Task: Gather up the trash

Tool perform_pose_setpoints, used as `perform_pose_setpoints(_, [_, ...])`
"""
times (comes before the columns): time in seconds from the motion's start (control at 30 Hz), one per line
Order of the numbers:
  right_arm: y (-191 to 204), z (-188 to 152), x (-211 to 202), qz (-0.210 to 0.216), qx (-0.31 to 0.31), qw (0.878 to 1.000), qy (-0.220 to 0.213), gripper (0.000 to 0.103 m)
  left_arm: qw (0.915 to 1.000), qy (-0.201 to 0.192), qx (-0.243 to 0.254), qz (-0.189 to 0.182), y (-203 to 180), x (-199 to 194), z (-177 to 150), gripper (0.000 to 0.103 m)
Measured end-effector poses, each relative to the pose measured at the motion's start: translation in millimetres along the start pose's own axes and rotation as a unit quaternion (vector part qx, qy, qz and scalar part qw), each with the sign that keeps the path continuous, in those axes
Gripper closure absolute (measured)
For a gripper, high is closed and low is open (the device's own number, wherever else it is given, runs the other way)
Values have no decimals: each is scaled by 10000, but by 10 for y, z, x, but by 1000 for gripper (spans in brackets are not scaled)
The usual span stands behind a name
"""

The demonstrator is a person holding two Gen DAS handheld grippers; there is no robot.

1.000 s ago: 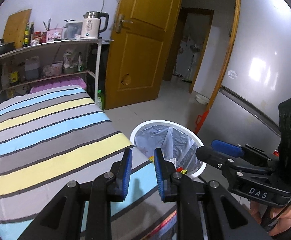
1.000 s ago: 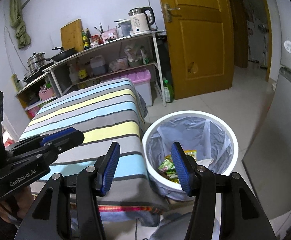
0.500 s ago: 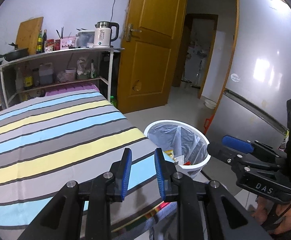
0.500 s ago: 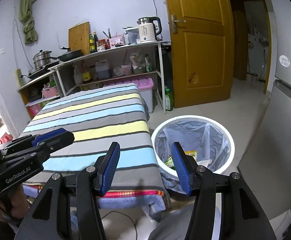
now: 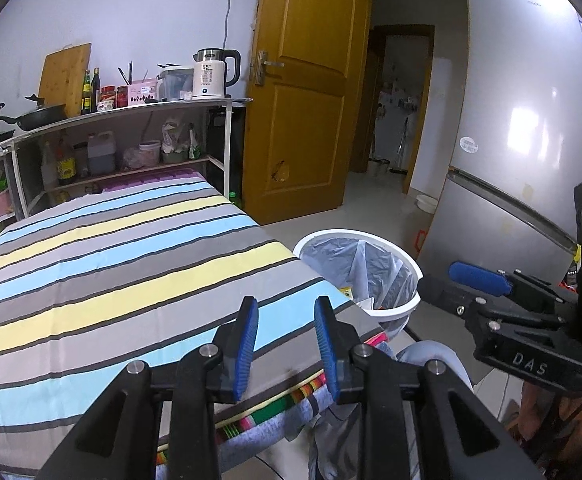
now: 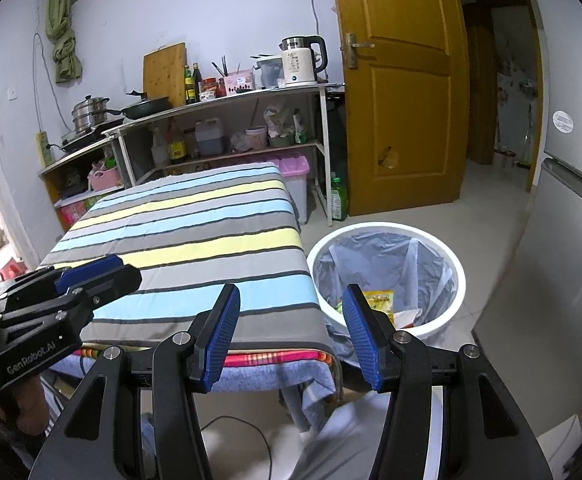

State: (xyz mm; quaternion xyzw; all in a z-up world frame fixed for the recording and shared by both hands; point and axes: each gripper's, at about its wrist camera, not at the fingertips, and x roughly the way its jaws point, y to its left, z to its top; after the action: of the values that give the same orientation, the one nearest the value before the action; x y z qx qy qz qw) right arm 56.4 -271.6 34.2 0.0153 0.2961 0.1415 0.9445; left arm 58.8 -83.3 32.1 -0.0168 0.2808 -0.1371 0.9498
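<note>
A white bin [image 6: 451, 268] lined with a grey bag stands on the floor right of the striped table [image 6: 195, 240]. Trash wrappers [image 6: 377, 300] lie inside it. The bin also shows in the left wrist view [image 5: 403, 264]. My left gripper [image 5: 286, 344] is open and empty, held above the table's near right corner [image 5: 131, 280]. My right gripper [image 6: 291, 332] is open wide and empty, held off the table's near edge, with the bin just beyond its right finger. Each gripper appears in the other's view: the right one [image 5: 479, 280], the left one [image 6: 87, 272].
A shelf unit [image 6: 227, 128] with a kettle, bottles and pans stands behind the table. A yellow door [image 6: 403, 100] is at the back. A grey fridge [image 6: 571, 240] stands right of the bin. A cable lies on the floor below.
Both grippers have pulled back and up from the bin and table, so more of the room shows. Both stay empty, and the left gripper's fingers stand a little wider apart.
</note>
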Motion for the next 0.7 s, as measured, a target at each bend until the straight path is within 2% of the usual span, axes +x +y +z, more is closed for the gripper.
perform_pose_setpoints(0.7, [-15, -23, 27, -10, 13, 10000, -3, 49, 9996, 69, -155, 226, 73, 25, -55, 74])
